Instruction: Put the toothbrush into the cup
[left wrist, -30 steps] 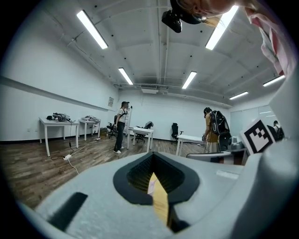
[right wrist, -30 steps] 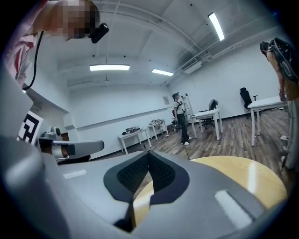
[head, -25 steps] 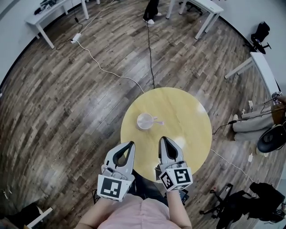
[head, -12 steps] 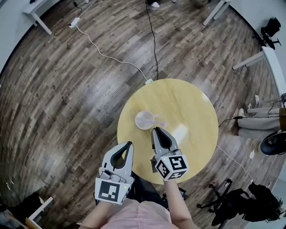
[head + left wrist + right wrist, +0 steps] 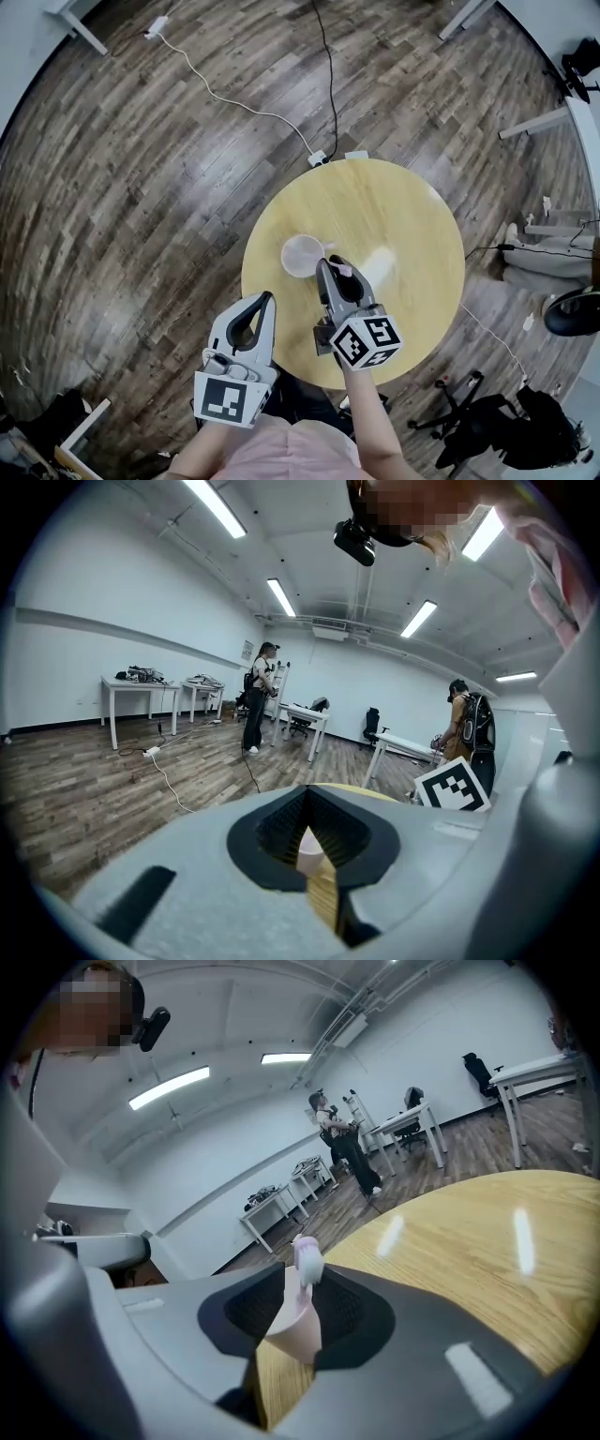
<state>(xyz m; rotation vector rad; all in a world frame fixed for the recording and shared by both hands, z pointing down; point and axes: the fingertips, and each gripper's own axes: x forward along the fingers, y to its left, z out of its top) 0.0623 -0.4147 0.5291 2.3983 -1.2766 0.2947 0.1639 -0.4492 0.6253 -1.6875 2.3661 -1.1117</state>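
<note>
Right gripper [image 5: 326,265] jaws parted slightly, clamped on nothing as far as visible. Tips brought over the toothbrush [image 5: 345,270], lying on the table [image 5: 403,216] just right of the cup [image 5: 300,255], not yet in it. Along the right jaws: brush head showing in the gap, cup close behind. Left gripper [image 5: 265,300] jaws pressed together, empty, hung off the table's near edge.

Against a second back: right gripper advanced from the near edge up to the brush. Left barely shifted. Cup and brush stayed put.

Judged reach done and grasp next. Pickup and drop into the cup both remained.
</note>
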